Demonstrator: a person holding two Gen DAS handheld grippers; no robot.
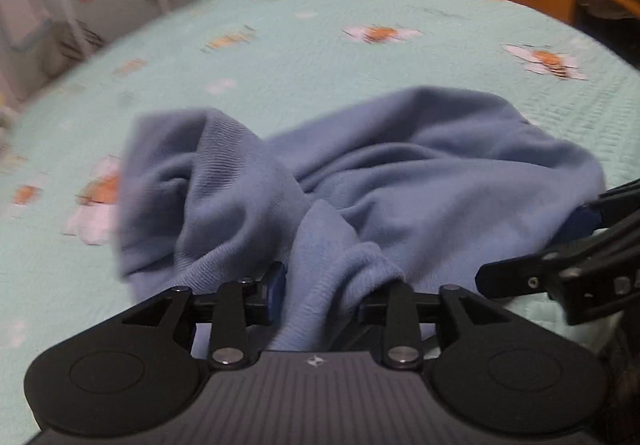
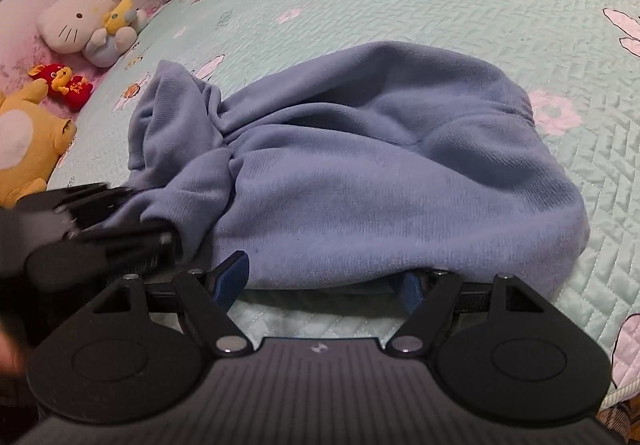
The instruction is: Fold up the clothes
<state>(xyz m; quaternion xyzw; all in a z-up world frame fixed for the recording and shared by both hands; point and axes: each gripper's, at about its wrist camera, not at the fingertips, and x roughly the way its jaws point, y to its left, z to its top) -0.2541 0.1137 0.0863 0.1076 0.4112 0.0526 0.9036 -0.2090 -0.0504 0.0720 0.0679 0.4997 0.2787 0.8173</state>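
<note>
Only the right wrist view shows plush toys [image 2: 80, 25]. Left gripper [image 1: 324, 285] half-open with blue sweatshirt [image 1: 400, 173] fabric between; right gripper [image 2: 324, 281] wide open at its hem.

Garment [image 2: 360, 165] lies bunched on bed [image 2: 520, 45], near its front edge. Left claw [image 2: 132, 221] at garment's left end, right claw [image 2: 324, 281] at its near edge. Plush toys [image 2: 84, 25] beside bed, far left.

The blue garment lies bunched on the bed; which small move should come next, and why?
Probably close the left gripper on the fold between its fingers and draw it outward. The blue garment is crumpled on the quilt, and the right gripper stands open at its near edge.
</note>
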